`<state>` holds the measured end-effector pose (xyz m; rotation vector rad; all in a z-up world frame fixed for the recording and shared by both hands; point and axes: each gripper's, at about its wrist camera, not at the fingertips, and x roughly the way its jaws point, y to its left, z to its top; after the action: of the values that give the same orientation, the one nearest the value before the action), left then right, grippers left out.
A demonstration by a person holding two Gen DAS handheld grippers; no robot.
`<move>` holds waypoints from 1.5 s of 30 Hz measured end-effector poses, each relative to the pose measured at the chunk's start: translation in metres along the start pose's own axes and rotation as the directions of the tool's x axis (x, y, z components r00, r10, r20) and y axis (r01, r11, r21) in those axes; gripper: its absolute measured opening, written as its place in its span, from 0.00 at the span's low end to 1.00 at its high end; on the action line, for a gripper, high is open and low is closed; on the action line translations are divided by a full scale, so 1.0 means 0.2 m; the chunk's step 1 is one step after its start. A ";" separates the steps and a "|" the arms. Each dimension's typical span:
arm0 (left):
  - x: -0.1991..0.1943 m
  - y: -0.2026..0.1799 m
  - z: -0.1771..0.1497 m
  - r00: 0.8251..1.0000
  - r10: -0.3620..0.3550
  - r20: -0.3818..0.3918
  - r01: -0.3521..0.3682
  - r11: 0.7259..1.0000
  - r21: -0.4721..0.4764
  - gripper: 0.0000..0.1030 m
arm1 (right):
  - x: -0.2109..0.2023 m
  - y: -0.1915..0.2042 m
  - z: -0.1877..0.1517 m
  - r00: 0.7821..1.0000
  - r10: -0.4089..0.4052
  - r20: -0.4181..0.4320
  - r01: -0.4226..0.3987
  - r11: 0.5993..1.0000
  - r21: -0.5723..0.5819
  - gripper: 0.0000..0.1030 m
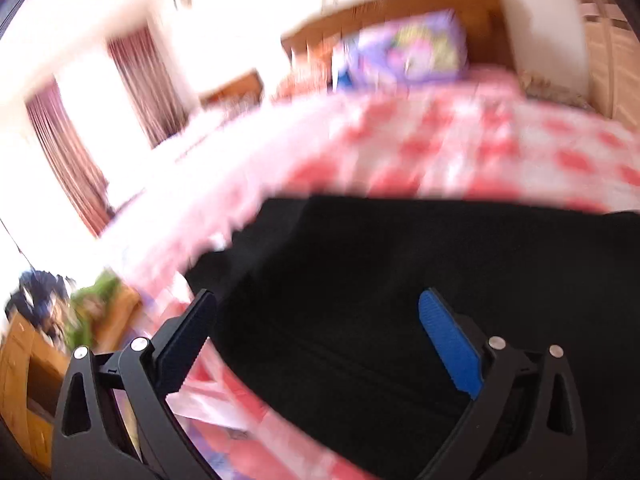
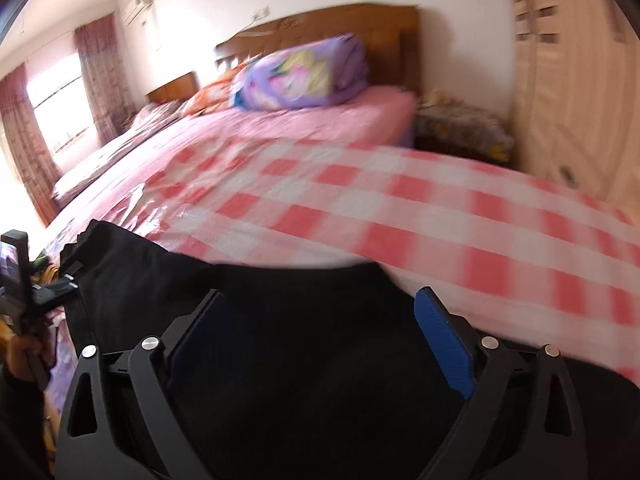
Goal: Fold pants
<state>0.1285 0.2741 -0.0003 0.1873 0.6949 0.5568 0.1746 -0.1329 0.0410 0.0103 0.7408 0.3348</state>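
Black pants lie on the red-and-white checked bedcover. My left gripper is open, its blue-padded fingers spread wide just over the pants' left part, holding nothing. In the right wrist view the pants fill the lower frame. My right gripper is open and empty over them. The left gripper and its camera show at the pants' left edge. Both views are blurred.
The bed stretches ahead to a wooden headboard with a purple bundled quilt. A pale wardrobe stands right. Curtained windows are on the left. A cluttered wooden cabinet sits beside the bed.
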 end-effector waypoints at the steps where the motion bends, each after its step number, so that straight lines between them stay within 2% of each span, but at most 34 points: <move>1: -0.10 -0.03 0.01 0.998 -0.047 0.043 0.048 0.999 -0.001 0.98 | -0.06 -0.06 -0.04 0.999 -0.040 0.004 0.040 0.999 0.017 0.89; 2: -0.21 -0.08 0.02 0.988 -0.132 0.081 0.132 0.991 0.005 0.98 | -0.14 -0.15 -0.10 0.996 -0.087 -0.002 0.087 0.995 0.047 0.89; 3: -0.30 -0.14 0.02 0.968 -0.228 0.104 0.227 0.974 0.028 0.98 | -0.18 -0.21 -0.14 0.993 -0.120 -0.013 0.121 0.990 0.070 0.89; 5: -0.43 -0.34 0.00 0.911 -0.404 0.086 0.393 0.912 0.119 0.98 | -0.27 -0.35 -0.23 0.978 -0.202 -0.053 0.207 0.972 0.115 0.89; 6: -0.47 -0.44 -0.02 0.888 -0.456 0.062 0.443 0.883 0.153 0.98 | -0.29 -0.39 -0.27 0.976 -0.208 -0.062 0.215 0.968 0.131 0.89; 8: -0.49 -0.61 -0.06 0.853 -0.522 0.018 0.509 0.839 0.190 0.98 | -0.35 -0.47 -0.35 0.975 -0.207 -0.076 0.216 0.965 0.151 0.89; 12: -0.46 -0.83 -0.12 0.839 -0.542 -0.059 0.538 0.806 0.248 0.98 | -0.38 -0.60 -0.50 0.946 -0.296 -0.135 0.314 0.940 0.135 0.89; 14: -0.40 -0.90 -0.16 0.850 -0.517 -0.102 0.524 0.808 0.270 0.99 | -0.38 -0.67 -0.58 0.937 -0.311 -0.161 0.335 0.930 0.149 0.89; 15: -0.39 -0.88 -0.17 0.840 -0.536 -0.085 0.539 0.805 0.248 0.99 | -0.37 -0.70 -0.62 0.938 -0.305 -0.163 0.328 0.933 0.147 0.89; 18: -0.29 -0.85 -0.16 0.783 -0.601 -0.159 0.620 0.774 0.129 0.99 | -0.36 -0.71 -0.66 0.938 -0.320 -0.131 0.335 0.934 0.120 0.90; 22: -0.28 -0.87 -0.15 0.791 -0.593 -0.152 0.611 0.779 0.140 0.99 | -0.36 -0.68 -0.65 0.919 -0.370 -0.137 0.386 0.915 0.116 0.89; 24: -0.30 -0.87 -0.16 0.792 -0.592 -0.147 0.610 0.780 0.140 0.99 | -0.40 -0.59 -0.64 0.889 -0.446 -0.109 0.457 0.882 0.117 0.89; 25: -0.30 -0.87 -0.16 0.791 -0.594 -0.147 0.611 0.780 0.137 0.99 | -0.42 -0.55 -0.63 0.889 -0.451 -0.081 0.458 0.881 0.116 0.89; 26: -0.29 -0.87 -0.15 0.790 -0.595 -0.146 0.612 0.779 0.134 0.99 | -0.44 -0.49 -0.63 0.905 -0.423 -0.049 0.426 0.899 0.101 0.89; 27: -0.29 -0.87 -0.15 0.790 -0.595 -0.145 0.612 0.779 0.134 0.99 | -0.43 -0.39 -0.63 0.933 -0.358 -0.024 0.359 0.932 0.046 0.89; 28: -0.28 -0.88 -0.15 0.790 -0.596 -0.144 0.612 0.779 0.134 0.99 | -0.40 -0.32 -0.64 0.944 -0.330 -0.024 0.330 0.944 -0.014 0.89; 31: -0.32 -0.85 -0.17 0.789 -0.598 -0.140 0.614 0.778 0.132 0.99 | -0.24 -0.24 -0.68 0.914 -0.390 -0.109 0.376 0.918 -0.128 0.89; 32: -0.33 -0.83 -0.17 0.802 -0.583 -0.127 0.596 0.792 0.132 0.99 | -0.24 -0.27 -0.68 0.924 -0.368 -0.103 0.360 0.929 -0.086 0.90; 34: -0.35 -0.72 -0.16 0.823 -0.564 -0.067 0.567 0.813 0.132 0.99 | -0.24 -0.34 -0.67 0.938 -0.312 -0.153 0.315 0.949 -0.002 0.90; 35: -0.35 -0.65 -0.15 0.831 -0.555 -0.043 0.556 0.823 0.116 0.99 | -0.25 -0.36 -0.66 0.937 -0.308 -0.166 0.316 0.948 0.028 0.90; 37: -0.30 -0.46 -0.13 0.847 -0.532 -0.010 0.532 0.846 0.040 0.99 | -0.29 -0.35 -0.63 0.901 -0.408 -0.145 0.413 0.911 0.009 0.90; 38: -0.24 -0.31 -0.12 0.855 -0.519 0.008 0.519 0.854 -0.033 0.99 | -0.33 -0.31 -0.60 0.900 -0.423 -0.103 0.425 0.905 -0.008 0.90; 39: -0.19 -0.16 -0.12 0.859 -0.511 0.023 0.510 0.853 -0.114 0.99 | -0.35 -0.28 -0.59 0.909 -0.409 -0.079 0.409 0.912 -0.014 0.90; 40: -0.13 -0.01 -0.12 0.862 -0.505 0.033 0.501 0.842 -0.201 0.99 | -0.39 -0.22 -0.56 0.925 -0.379 -0.026 0.378 0.925 -0.026 0.90; 42: 0.03 0.35 -0.15 0.869 -0.495 0.023 0.456 0.780 -0.429 0.98 | -0.43 -0.12 -0.51 0.933 -0.355 0.064 0.358 0.932 -0.060 0.90; 43: 0.13 0.55 -0.17 0.855 -0.517 0.025 0.443 0.706 -0.553 0.98 | -0.44 -0.08 -0.49 0.934 -0.344 0.094 0.351 0.933 -0.078 0.90; 44: 0.20 0.69 -0.20 0.835 -0.548 0.048 0.452 0.633 -0.629 0.98 | -0.44 -0.03 -0.47 0.939 -0.321 0.122 0.333 0.938 -0.098 0.90; 45: 0.26 0.78 -0.21 0.827 -0.559 0.058 0.446 0.590 -0.673 0.98 | -0.43 0.01 -0.45 0.944 -0.303 0.133 0.318 0.942 -0.105 0.90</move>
<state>0.0677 0.4332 -0.0070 -0.7374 0.6262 0.2298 0.0549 -0.1677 0.0314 -0.2032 0.5947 0.0761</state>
